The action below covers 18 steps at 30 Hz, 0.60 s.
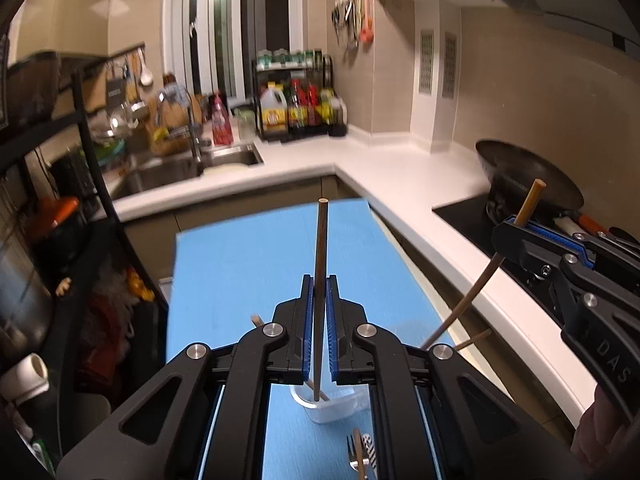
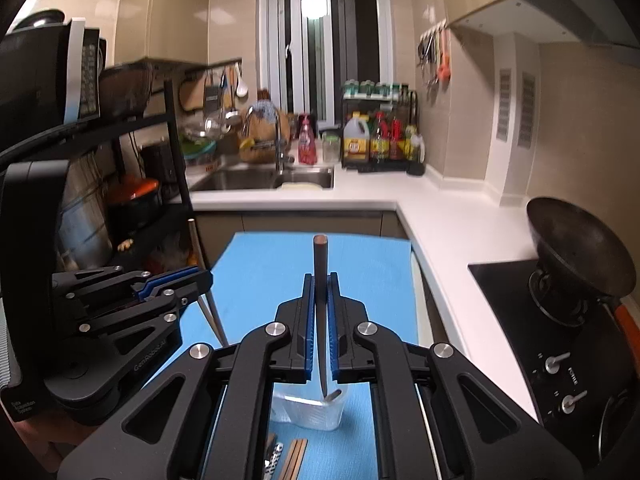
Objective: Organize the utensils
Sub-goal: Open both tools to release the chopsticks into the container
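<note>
Clamped upright in left gripper [image 1: 319,300] at frame centre, one chopstick [image 1: 321,248] over clear cup [image 1: 332,406] on blue mat [image 1: 240,264]; right gripper [image 2: 320,300] likewise pinching another chopstick [image 2: 320,276].

A bright blue mat [image 1: 256,264] covers the work surface beside the white counter [image 1: 404,184]. Each hand-held gripper, left [image 1: 319,312] and right [image 2: 320,320], is black with blue ridged pads [image 1: 306,320]. The chopsticks are brown: dark [image 1: 321,256] and lighter [image 1: 472,296]. The wok [image 2: 576,256] is black.

Two hand-held grippers: left hand-held gripper [image 1: 319,308], right hand-held gripper [image 2: 320,308]; one clear cup [image 1: 330,406]; one fork [image 1: 355,458]; one wok [image 1: 532,178].
</note>
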{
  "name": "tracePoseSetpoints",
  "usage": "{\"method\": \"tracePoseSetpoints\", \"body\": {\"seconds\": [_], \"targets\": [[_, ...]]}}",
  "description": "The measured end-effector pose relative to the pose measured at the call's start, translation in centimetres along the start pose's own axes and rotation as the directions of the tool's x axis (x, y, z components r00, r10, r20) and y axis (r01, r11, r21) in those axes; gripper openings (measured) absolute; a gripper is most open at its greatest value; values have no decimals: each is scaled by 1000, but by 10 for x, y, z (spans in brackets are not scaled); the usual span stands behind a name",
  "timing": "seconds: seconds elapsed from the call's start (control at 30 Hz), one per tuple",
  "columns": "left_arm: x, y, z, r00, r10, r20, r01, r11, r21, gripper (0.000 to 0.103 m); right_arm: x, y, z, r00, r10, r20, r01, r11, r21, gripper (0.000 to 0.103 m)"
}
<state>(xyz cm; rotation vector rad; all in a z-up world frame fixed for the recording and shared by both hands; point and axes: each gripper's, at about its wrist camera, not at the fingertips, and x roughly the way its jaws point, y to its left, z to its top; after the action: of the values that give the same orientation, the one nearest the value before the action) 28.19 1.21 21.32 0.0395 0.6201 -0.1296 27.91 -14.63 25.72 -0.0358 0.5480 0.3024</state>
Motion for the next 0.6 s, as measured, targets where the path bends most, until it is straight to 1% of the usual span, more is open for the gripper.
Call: {"method": "tracePoseSetpoints", "body": {"seconds": [0.03, 0.07, 0.1, 0.13, 0.2, 0.37, 0.47, 0.6], "targets": [[3, 2, -2, 1000, -9, -12, 9, 1000, -10, 6, 1, 0, -1, 1000, -1, -4, 1, 1000, 3, 13], [3, 5, -3, 1000, -20, -9, 19, 1000, -20, 11, 0, -2, -3, 1000, -2, -2, 2, 1000, 7, 15], [1, 6, -4, 1000, -27, 2, 27, 999, -23, 19, -2, -4, -4, 1000, -3, 1, 3, 1000, 9, 15], [-2, 7, -6, 999, -28, 15, 29, 999, -23, 21, -4, -5, -5, 1000, -4, 4, 4, 1000, 11, 16], [-12, 9, -7, 998, -36, 47, 38, 999, -30, 22, -8, -7, -6, 1000, -8, 6, 7, 1000, 14, 17], [-31, 10, -14, 995, -46, 91, 51, 997, -53, 22, -30, -6, -11, 999, -8, 34, 8, 1000, 3, 17], [-43, 6, -28, 993, -45, 105, 50, 997, -50, 21, -43, -4, -20, 999, 0, 43, -1, 1000, 18, 17], [-59, 1, -56, 993, -41, 111, 47, 998, -48, 22, -63, 2, -43, 999, 5, 53, -5, 1000, 10, 17]]}}
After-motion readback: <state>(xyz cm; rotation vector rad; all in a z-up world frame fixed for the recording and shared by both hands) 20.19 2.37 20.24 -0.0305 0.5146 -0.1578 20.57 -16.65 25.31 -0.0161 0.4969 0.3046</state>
